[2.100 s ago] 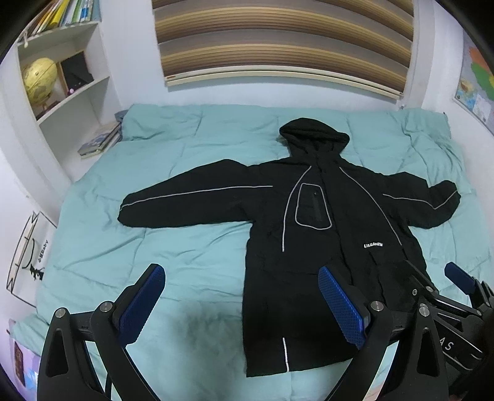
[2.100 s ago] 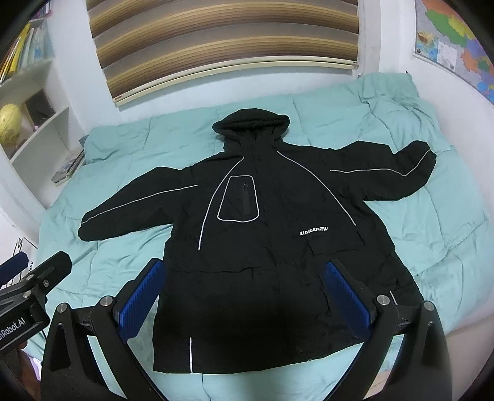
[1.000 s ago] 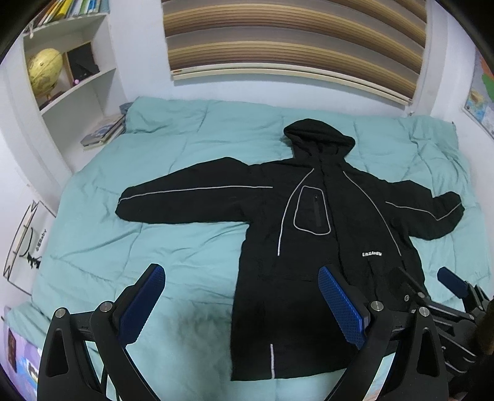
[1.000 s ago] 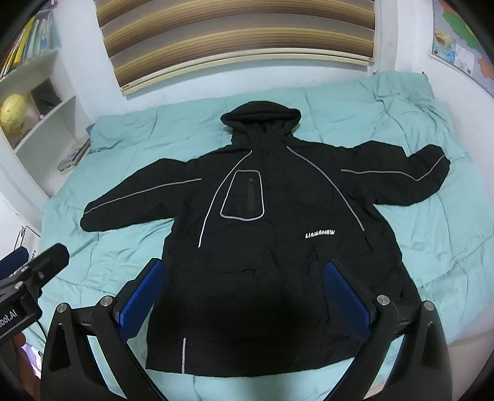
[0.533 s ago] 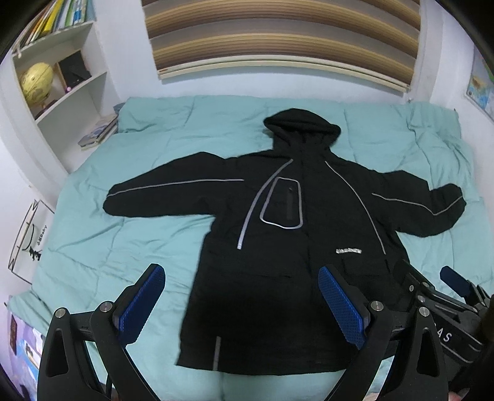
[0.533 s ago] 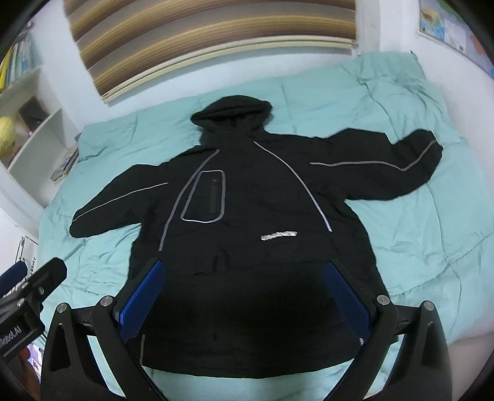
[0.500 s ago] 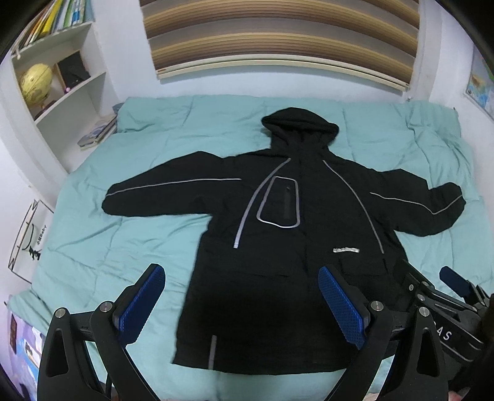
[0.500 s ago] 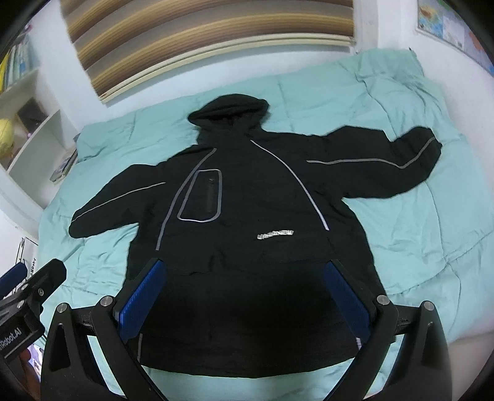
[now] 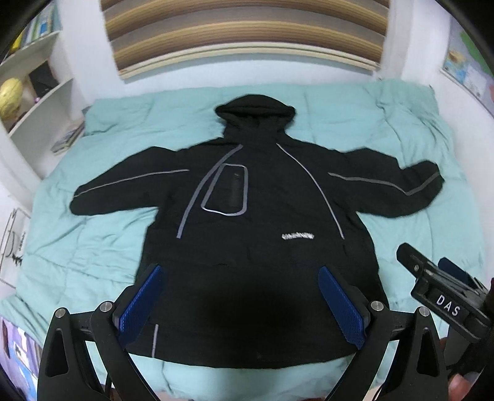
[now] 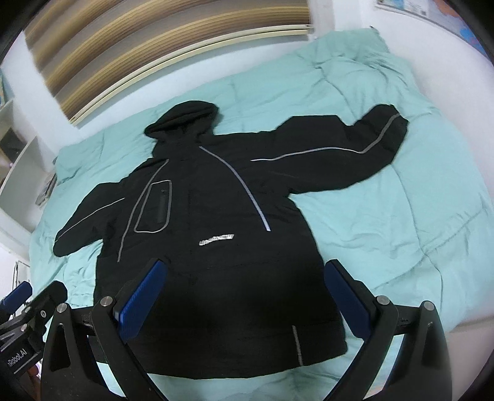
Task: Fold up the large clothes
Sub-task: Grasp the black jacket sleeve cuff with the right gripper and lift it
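Note:
A black hooded jacket (image 9: 256,216) with grey reflective stripes lies flat, front up and sleeves spread, on a teal quilt (image 9: 92,240). It also shows in the right wrist view (image 10: 216,222). My left gripper (image 9: 240,296) is open and empty, hovering over the jacket's lower hem. My right gripper (image 10: 244,290) is open and empty, also above the hem. The right gripper shows at the right edge of the left wrist view (image 9: 438,277); the left gripper shows at the lower left of the right wrist view (image 10: 27,302).
A white shelf unit (image 9: 34,92) with a yellow globe (image 9: 10,95) stands left of the bed. Striped blinds (image 9: 247,27) hang behind the bed. A map (image 9: 466,71) is on the right wall. The quilt's front edge (image 9: 247,379) lies just below the hem.
Both grippers have swung right and come nearer the jacket; it now sits more centred in the left wrist view and further left in the right wrist view. The jacket lies unmoved.

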Available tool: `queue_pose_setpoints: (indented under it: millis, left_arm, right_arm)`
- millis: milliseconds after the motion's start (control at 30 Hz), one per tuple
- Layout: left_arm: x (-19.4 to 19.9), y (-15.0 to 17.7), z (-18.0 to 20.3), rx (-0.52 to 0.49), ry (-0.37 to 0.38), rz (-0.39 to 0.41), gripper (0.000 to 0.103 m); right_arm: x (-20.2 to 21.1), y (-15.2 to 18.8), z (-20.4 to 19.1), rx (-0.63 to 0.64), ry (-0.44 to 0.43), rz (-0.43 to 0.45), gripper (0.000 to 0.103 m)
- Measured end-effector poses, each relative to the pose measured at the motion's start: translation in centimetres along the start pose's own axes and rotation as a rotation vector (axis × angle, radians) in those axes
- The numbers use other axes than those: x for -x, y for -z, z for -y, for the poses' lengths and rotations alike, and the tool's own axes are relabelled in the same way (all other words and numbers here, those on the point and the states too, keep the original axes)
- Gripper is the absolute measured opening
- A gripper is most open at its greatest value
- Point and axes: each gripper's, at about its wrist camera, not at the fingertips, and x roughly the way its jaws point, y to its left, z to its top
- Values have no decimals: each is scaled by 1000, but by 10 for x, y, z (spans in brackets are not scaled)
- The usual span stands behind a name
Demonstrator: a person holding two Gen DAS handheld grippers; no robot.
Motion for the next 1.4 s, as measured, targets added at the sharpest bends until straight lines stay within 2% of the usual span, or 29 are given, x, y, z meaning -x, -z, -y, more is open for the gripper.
queue_pose_setpoints:
  millis: [133, 267, 433, 633, 767, 867, 933, 1000, 1133, 1267, 1400]
  left_arm:
    - [-8, 2, 9, -62, 47, -6, 100]
    - [-17, -1, 8, -102, 113, 6, 100]
    - [-30, -8, 8, -97, 125, 6, 100]
    - [-30, -19, 21, -108, 116, 36, 100]
    - [-39, -34, 38, -67, 119, 44, 100]
    - [-52, -49, 58, -7, 173, 18, 100]
    - [-63, -58, 78, 5, 177, 4, 100]
    - [-70, -64, 97, -1, 166, -3, 100]
    - [-88, -73, 134, -24, 125, -16, 100]
    - [-112, -82, 157, -28, 87, -68, 100]
    - [-137, -91, 172, -23, 56, -119, 100]
  right_arm:
    - [1, 5, 12, -23, 36, 10, 103]
    - [12, 5, 25, -35, 117, 31, 103]
    - [21, -7, 55, -36, 211, 75, 103]
    - [13, -35, 123, -176, 187, 114, 103]
    - [-11, -66, 172, -215, 146, 127, 102]
    - [-32, -95, 213, -224, 130, 112, 96]
    - [-51, -120, 246, -236, 119, 103, 89]
    - [-74, -147, 278, -242, 131, 96, 84]
    - [-120, -190, 324, -246, 128, 82, 83]
    - [-164, -226, 355, -240, 109, 62, 83]
    - [-208, -254, 383, -257, 138, 48, 83]
